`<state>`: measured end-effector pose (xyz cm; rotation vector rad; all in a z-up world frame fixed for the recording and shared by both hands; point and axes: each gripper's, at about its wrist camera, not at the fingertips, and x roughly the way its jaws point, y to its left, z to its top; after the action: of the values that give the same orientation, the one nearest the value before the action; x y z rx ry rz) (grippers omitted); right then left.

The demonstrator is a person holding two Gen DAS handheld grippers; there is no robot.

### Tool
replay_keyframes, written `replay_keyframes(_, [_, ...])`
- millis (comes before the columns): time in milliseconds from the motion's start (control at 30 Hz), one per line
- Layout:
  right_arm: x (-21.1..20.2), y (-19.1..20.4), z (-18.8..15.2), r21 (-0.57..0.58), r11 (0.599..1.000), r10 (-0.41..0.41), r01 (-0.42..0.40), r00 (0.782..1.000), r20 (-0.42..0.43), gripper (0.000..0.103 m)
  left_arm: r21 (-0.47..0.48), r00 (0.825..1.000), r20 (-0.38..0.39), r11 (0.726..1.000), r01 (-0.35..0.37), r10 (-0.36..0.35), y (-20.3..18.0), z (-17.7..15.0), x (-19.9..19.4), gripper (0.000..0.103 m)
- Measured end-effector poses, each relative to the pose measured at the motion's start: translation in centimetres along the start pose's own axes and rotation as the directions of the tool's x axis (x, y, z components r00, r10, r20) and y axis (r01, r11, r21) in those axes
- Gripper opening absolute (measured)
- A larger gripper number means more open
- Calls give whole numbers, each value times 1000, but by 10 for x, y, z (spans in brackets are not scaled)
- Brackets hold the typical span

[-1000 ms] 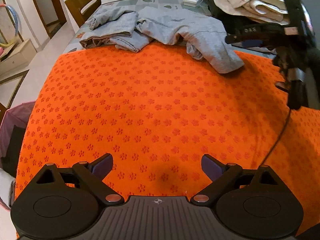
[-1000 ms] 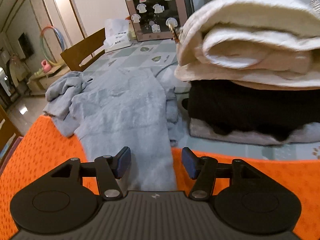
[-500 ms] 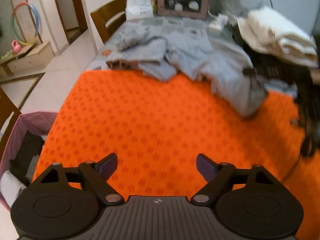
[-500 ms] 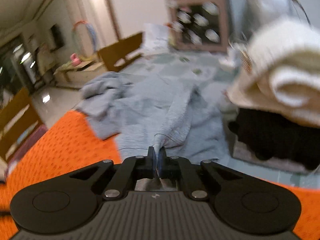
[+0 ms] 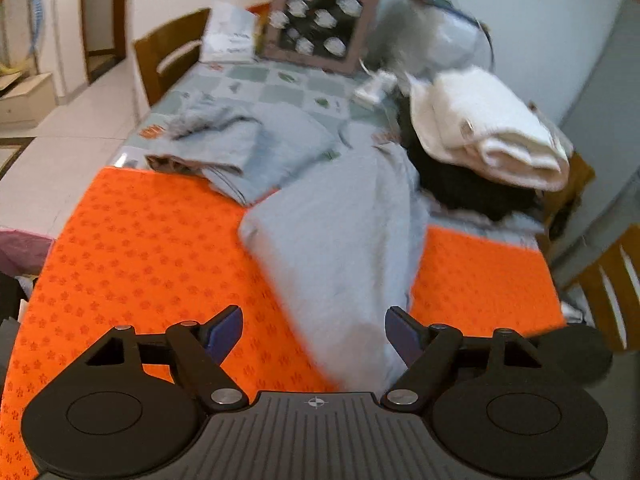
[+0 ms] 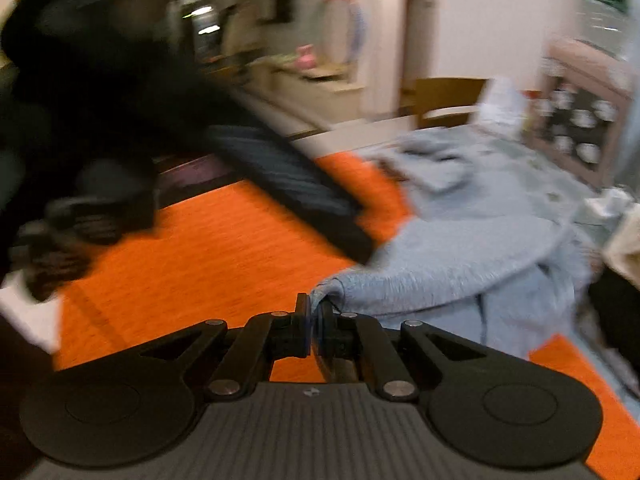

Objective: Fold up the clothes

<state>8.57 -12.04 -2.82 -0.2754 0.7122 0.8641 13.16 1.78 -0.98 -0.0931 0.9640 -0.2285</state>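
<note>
grey knit garment [image 5: 340, 240] lies stretched across the orange mat [image 5: 152, 248], running from the 12 o'clock end of the mat down toward 6 o'clock in the left wrist view. its near edge is pinched between the pads of the right gripper [image 6: 315, 320], whose jaws are pressed together on the cloth [image 6: 460, 256]. the left gripper [image 5: 314, 330] hangs above the mat with jaws spread wide, the garment's lower part lying under the gap but untouched. a second grey piece [image 5: 216, 148] lies bunched at 11 o'clock. at 2 o'clock a folded cream towel [image 5: 492, 136] sits on dark clothing [image 5: 468, 192]. a wooden chair [image 5: 168, 60] stands at 10 o'clock.
</note>
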Motion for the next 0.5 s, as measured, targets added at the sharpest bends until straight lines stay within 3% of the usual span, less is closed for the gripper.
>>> replay_keyframes(167, [-4,28,-12,-30,996,81,-83,994,-71,8,59,998,-45,998,-31,34,-5,-13,14,80])
replay_keyframes(233, [-9,26,-16,-5,996,86,-87,992,-92,16,76,997,-55,996,-44,48,-5,-17,18,79])
replay_keyframes(367, [-31,6,-28,87,996,39,-31,995,-93,33,100,997,-65,994,-42,49,-8,-19,29,79])
replay_keyframes(500, [-55,-16,-46,184,981,-49,67,994,-100,34,132,997,-65,991,-23,32,-21,-16,43,80])
